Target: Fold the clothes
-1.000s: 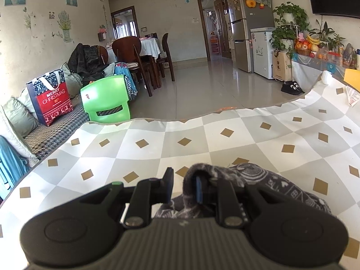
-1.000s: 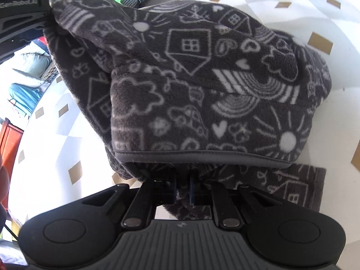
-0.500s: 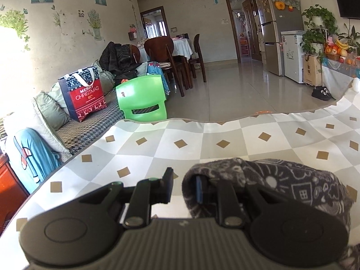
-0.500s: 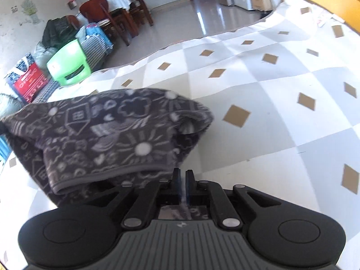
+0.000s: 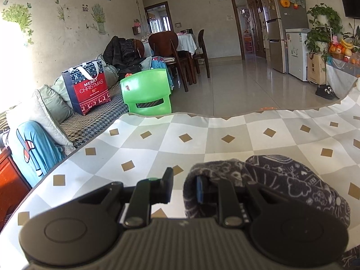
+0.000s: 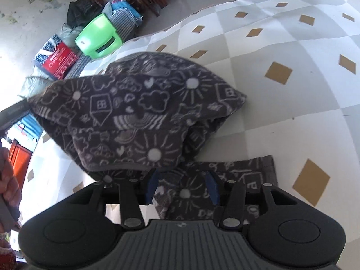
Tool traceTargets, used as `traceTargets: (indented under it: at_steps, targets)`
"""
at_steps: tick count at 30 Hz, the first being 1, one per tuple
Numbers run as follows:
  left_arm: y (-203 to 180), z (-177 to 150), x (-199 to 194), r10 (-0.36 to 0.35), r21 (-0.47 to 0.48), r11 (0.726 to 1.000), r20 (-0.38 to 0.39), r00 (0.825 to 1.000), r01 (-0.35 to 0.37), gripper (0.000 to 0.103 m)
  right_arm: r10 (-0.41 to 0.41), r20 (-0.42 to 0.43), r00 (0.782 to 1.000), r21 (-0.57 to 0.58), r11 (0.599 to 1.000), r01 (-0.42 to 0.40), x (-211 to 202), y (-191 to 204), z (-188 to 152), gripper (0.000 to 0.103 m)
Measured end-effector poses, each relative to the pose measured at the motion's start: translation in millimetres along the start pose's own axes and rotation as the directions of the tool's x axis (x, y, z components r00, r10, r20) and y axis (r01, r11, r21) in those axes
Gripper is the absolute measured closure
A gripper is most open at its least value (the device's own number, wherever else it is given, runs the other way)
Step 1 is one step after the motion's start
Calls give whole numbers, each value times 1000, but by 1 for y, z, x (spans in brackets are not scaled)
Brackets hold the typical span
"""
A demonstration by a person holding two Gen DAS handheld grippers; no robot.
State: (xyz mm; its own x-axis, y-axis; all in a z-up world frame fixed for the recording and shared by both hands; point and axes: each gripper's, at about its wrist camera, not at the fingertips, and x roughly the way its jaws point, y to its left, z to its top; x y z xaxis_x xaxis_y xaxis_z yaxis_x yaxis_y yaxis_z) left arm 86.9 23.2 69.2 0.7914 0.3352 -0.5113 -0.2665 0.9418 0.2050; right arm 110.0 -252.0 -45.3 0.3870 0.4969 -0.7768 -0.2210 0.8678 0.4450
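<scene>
Right wrist view shows the right gripper (image 6: 181, 185) tilted down over a dark grey fleece garment (image 6: 139, 112) printed with white suns, houses and clouds, lying bunched on the checked tablecloth (image 6: 281, 72); its jaws are opening, the blue pads apart with a lower layer of the fleece showing between them but neither pad pressing on it, so the hem it hangs over looks freshly let go; at the far left of this view one corner of the garment is pulled taut toward the other tool, beside which a person's hand (image 6: 9, 180) appears; left wrist view puts the left gripper (image 5: 183, 185) low over the cloth with a thick roll of the same fleece wrapped round its right finger; a gap shows between the fingers, yet they stand nearly as closed as they get, so I judge it shut on that fold; the folded half sits humped, not flat, over the layer beneath; the risk from here is that this loose hump slumps or springs back open, since fleece is bulky; a pull from the left could drag the whole pile askew; the fabric may also snag on the finger it wraps when released
</scene>
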Motion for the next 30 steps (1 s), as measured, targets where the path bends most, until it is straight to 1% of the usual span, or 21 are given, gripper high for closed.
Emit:
traceTargets:
  at_steps: [2,4,8,16,20,21,22,23,24,25,26,28,30]
  targets:
    - [0,-1,1,0,2,1000,-2,1000,0,82,1,-22,1000,-40,999,-2,7,13,-5,52]
    - [0,-1,3,-2,3,1000,-5,1000,2,82,-8,-39,999,-77,997,5,16,24,-8,49]
    - [0,-4,6,-5,6,1000,-12,1000,5,82,-60,-56,997,-148,988,51,34,41,-12,48]
    - [-3,-7,12,-34,11,999,-29,999,34,82,-113,-71,991,-187,977,98,59,59,-16,48]
    - [-4,-10,17,-58,12,998,-44,997,58,82,-149,-55,987,-209,969,134,66,63,-17,49]
    - [-3,-10,18,-61,4,998,-49,997,61,85,-160,-53,986,-210,967,146,66,64,-17,52]
    - [-2,-10,20,-65,-5,998,-55,996,64,86,-168,-51,984,-205,967,154,67,63,-17,63]
    - [1,-10,22,-71,-22,997,-61,996,70,89,-174,-51,983,-195,967,161,67,63,-16,76]
    - [3,-10,23,-75,-37,997,-68,995,72,93,-177,-50,983,-184,969,165,67,61,-15,80]
    - [5,-10,25,-78,-52,996,-73,994,74,93,-175,-42,984,-174,971,166,65,60,-14,88]
    - [7,-10,26,-70,-59,996,-72,995,66,93,-174,-32,984,-168,972,167,62,60,-13,92]
    - [11,-10,26,-53,-70,996,-70,996,48,94,-183,12,983,-167,969,183,53,59,-9,94]
    - [14,-10,26,-34,-76,997,-69,997,29,94,-205,65,977,-146,966,212,40,55,-3,95]
